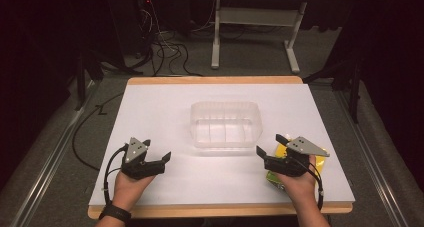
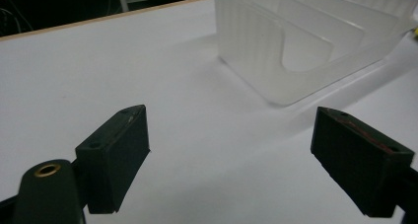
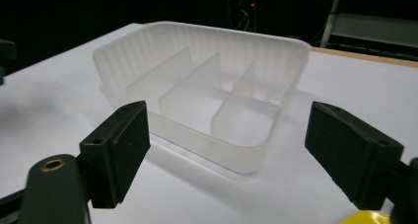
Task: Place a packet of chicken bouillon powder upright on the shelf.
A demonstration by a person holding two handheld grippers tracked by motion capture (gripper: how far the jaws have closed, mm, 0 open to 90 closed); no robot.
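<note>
1. Both grippers, left [image 1: 159,157] and right [image 1: 268,144], are gaping wide, holding nothing.
2. Yellow packet [image 1: 278,150] (perhaps a pouch) is lying under the right hand [image 1: 299,183].
3. Divided clear tray [image 1: 226,124] is sitting empty; filling seems not yet begun.

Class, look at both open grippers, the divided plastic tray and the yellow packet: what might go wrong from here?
1. The translucent tray looks light; a nudge from the right gripper could slide it.
2. The yellow packet lies partly under the right hand, so grasping it may be awkward.
3. The left gripper, open and unloaded, could bump the tray.
</note>
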